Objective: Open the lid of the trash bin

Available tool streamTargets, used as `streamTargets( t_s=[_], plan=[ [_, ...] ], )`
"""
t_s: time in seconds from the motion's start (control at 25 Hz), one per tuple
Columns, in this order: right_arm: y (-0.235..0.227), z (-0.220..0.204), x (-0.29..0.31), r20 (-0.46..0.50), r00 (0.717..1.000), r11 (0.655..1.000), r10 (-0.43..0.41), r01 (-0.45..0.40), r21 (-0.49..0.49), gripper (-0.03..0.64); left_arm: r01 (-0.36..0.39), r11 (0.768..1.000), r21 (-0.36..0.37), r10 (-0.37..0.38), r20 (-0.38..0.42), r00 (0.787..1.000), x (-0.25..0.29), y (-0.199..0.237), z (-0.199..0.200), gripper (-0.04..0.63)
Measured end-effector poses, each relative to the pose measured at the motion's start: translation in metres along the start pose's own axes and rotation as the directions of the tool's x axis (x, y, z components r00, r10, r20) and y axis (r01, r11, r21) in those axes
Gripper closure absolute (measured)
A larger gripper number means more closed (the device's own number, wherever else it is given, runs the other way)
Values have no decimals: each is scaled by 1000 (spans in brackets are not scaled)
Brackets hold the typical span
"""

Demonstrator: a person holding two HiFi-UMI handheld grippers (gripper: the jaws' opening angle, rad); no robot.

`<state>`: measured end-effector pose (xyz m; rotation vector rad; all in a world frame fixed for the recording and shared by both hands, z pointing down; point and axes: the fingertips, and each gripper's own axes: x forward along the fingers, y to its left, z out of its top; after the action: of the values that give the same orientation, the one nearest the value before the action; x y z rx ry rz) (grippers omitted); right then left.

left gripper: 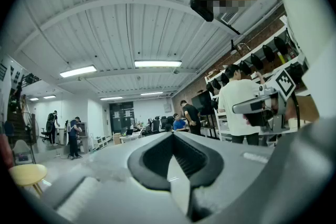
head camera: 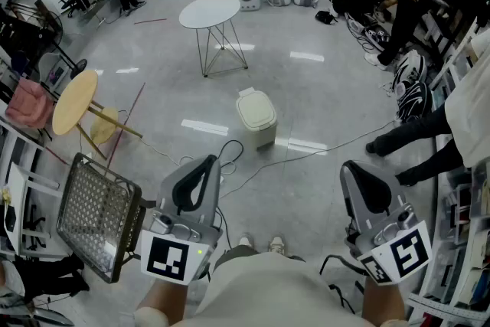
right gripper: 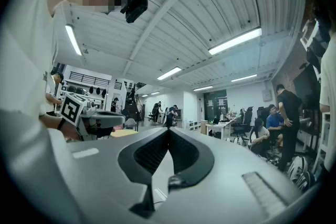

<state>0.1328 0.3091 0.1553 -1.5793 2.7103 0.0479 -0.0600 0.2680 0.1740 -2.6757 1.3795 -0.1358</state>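
A small cream trash bin (head camera: 256,117) stands on the grey floor ahead of me, its lid down. Both grippers are held low and near my body, well short of the bin. The left gripper (head camera: 205,161) is shut with nothing in it, its jaws meeting at the tip. The right gripper (head camera: 354,166) is also shut and empty. In the left gripper view the left gripper (left gripper: 172,134) points level into the room, and the bin is out of sight. The right gripper view shows the right gripper (right gripper: 168,130) the same way, also without the bin.
A wire mesh basket (head camera: 96,212) sits close at my left. A tipped round wooden stool (head camera: 75,102) lies beyond it. A white round table (head camera: 210,11) stands behind the bin. A cable (head camera: 306,155) runs across the floor. A person's legs (head camera: 409,138) and bags (head camera: 409,92) are at the right.
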Motion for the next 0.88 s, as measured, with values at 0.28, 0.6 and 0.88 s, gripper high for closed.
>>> streamTargets(
  t_s=[0.28, 0.6, 0.88],
  plan=[
    [-10, 5, -8, 43, 999, 999, -12, 10, 43, 614, -7, 999, 42, 8, -25, 1000, 1, -7, -2, 594],
    [-16, -9, -17, 5, 1000, 998, 6, -6, 57, 614, -6, 999, 46, 7, -37, 999, 2, -23, -2, 594],
    [-19, -20, -16, -20, 1000, 997, 8, -7, 75, 614, -4, 999, 44, 6, -48, 999, 3, -27, -7, 594]
  ],
)
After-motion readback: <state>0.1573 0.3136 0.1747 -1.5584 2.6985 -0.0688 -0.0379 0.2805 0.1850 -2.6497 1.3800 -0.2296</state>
